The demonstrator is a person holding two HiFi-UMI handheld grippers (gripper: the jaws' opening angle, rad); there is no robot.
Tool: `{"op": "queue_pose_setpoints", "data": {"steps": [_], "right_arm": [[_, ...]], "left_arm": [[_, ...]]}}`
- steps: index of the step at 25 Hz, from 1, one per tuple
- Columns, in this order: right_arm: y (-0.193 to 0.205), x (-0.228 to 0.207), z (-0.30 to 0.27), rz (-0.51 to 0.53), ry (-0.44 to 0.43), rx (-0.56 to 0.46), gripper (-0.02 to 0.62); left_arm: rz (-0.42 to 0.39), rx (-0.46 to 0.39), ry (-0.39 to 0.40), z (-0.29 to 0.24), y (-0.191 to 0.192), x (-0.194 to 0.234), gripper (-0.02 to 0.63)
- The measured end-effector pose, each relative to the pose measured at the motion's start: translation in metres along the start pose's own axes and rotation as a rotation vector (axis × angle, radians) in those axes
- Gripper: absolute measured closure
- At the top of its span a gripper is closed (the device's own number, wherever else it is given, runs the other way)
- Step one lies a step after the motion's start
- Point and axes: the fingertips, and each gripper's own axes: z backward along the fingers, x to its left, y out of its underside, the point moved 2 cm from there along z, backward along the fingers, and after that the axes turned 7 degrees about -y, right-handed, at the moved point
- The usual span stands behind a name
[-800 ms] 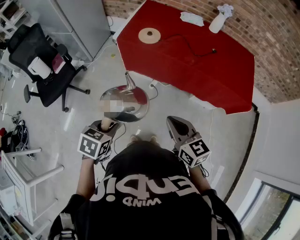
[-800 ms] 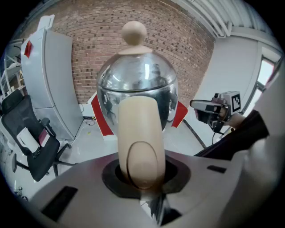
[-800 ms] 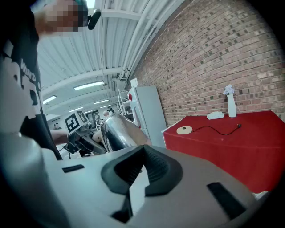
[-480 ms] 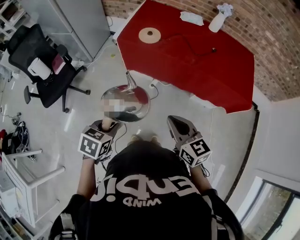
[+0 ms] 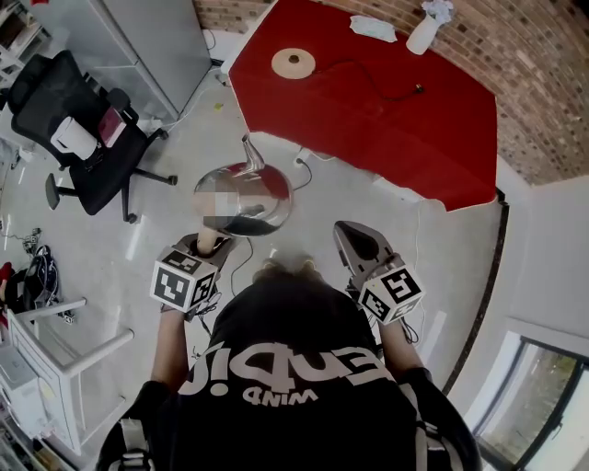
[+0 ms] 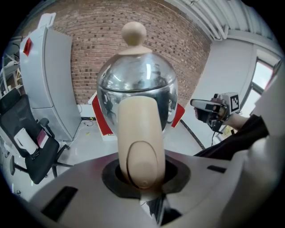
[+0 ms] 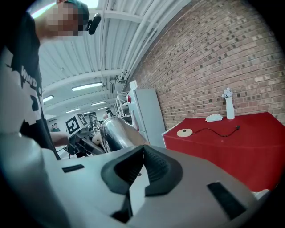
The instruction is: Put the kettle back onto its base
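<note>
A shiny steel kettle point(image 5: 247, 195) with a beige handle point(image 6: 140, 142) and a round lid knob point(image 6: 133, 32) hangs over the pale floor, short of the red table point(image 5: 396, 138). My left gripper point(image 5: 214, 243) is shut on the handle, which fills the gap between its jaws point(image 6: 141, 180). The kettle's round beige base point(image 5: 293, 63) lies on the table's far left part, with a black cable point(image 5: 373, 87) running from it. My right gripper point(image 5: 354, 244) is held to the kettle's right, shut with nothing in it point(image 7: 141, 158). From it the kettle point(image 7: 116, 133) shows at left and the base point(image 7: 184, 132) on the table.
A black office chair point(image 5: 78, 138) stands at the left beside a grey cabinet point(image 5: 156, 46). A white bottle point(image 5: 425, 33) and a white cloth point(image 5: 373, 28) lie at the table's far edge against the brick wall point(image 5: 543, 110). A white frame point(image 5: 64, 340) is at lower left.
The kettle stays in my left gripper at nearly the same spot. The table has slid slightly upward in the head view, and my right gripper has shifted a little to the right.
</note>
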Motion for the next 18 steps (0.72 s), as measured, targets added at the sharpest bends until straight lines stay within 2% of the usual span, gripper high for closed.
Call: {"op": "queue_pose_setpoints", "data": {"steps": [8,14,18], "right_arm": [[-0.001,0.014,-0.011,0.008,0.041,-0.006,0.573],[-0.005,-0.001,-0.023,0.012,0.066,-0.026,0.572],[-0.014,-0.026,-0.038,0.015,0.063,-0.028,0.572]], "left_arm": [[0.003,-0.013,0.021,0.004,0.009,0.023,0.545],[-0.005,-0.015,0.018,-0.007,0.002,0.037,0.545],[-0.001,-0.02,0.014,-0.022,-0.021,0.049,0.544]]}}
